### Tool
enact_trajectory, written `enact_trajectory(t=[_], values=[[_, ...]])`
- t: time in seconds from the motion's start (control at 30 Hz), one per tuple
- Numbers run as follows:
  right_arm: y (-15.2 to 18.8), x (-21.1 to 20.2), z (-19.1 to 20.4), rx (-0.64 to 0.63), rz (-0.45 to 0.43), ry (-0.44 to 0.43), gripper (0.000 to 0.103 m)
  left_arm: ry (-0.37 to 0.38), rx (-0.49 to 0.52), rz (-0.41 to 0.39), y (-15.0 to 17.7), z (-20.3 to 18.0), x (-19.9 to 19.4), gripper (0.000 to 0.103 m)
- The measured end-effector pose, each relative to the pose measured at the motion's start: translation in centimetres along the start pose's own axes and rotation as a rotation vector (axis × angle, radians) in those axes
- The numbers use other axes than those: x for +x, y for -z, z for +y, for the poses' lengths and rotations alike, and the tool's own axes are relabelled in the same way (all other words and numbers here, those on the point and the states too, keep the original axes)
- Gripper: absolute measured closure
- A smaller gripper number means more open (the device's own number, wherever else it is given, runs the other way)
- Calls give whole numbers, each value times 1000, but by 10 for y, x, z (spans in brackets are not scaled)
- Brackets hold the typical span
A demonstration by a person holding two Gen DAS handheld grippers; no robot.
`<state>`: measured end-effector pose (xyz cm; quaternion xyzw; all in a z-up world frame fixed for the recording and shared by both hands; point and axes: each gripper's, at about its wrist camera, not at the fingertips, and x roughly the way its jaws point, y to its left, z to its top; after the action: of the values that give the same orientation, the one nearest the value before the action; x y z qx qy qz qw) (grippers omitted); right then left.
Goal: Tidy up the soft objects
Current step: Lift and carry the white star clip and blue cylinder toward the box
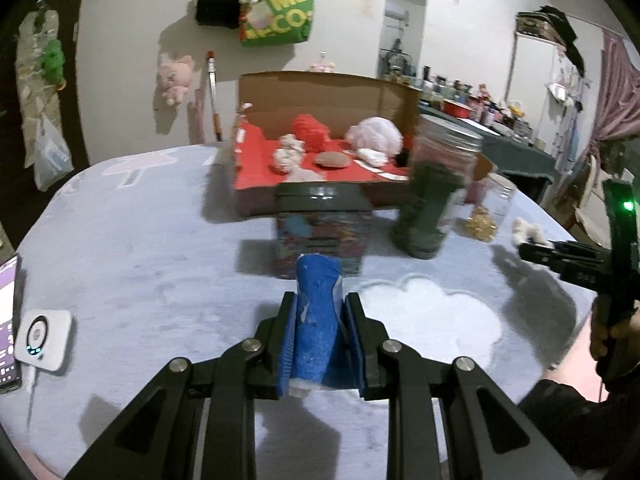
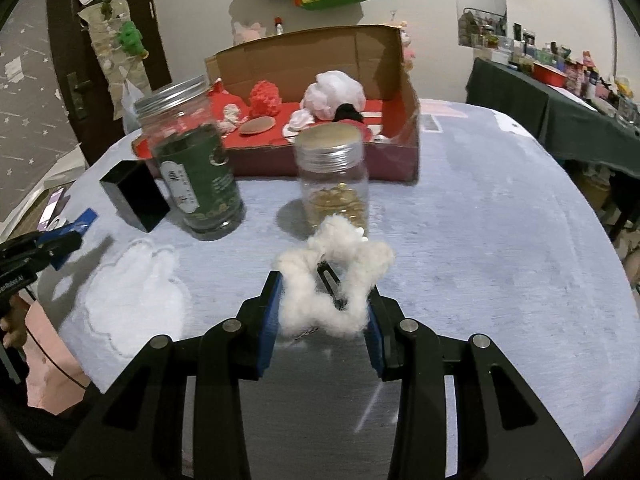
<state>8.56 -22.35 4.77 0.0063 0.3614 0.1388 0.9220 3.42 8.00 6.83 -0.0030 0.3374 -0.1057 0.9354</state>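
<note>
My left gripper point(image 1: 318, 304) is shut on a rolled blue cloth point(image 1: 316, 320) that sticks up between its pads, above the pale blue tablecloth. My right gripper point(image 2: 324, 294) is shut on a fluffy white star-shaped scrunchie point(image 2: 332, 280); it shows as a white tuft point(image 1: 528, 231) at the right edge of the left wrist view. Beyond both stands an open cardboard box point(image 1: 320, 96) with a red floor, holding a red pom-pom point(image 1: 310, 130), a white mesh puff point(image 1: 374, 134) and small white soft pieces point(image 1: 288, 156). The box point(image 2: 304, 56) also appears in the right wrist view.
A patterned tin with a dark lid point(image 1: 322, 232) stands right ahead of the left gripper. A clear jar with a green packet point(image 2: 192, 160), a small jar of gold bits point(image 2: 334, 176) and a black box point(image 2: 134, 196) stand before the cardboard box. A white device point(image 1: 44, 338) lies at left.
</note>
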Motion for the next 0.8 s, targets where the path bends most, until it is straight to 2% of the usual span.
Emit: enact_trajectory(t=[0.17, 0.3, 0.57, 0.8], values=[[-5, -1, -10, -13, -5, 33, 68, -28, -24, -8, -4, 25, 5, 78], [-11, 1, -14, -51, -7, 67, 68, -19, -19, -21, -11, 40, 11, 78], [-29, 12, -25, -133, 9, 144, 68, 2, 35, -16, -26, 53, 28, 78], [-41, 20, -26, -208, 19, 174, 68, 24, 88, -8, -39, 56, 43, 78]])
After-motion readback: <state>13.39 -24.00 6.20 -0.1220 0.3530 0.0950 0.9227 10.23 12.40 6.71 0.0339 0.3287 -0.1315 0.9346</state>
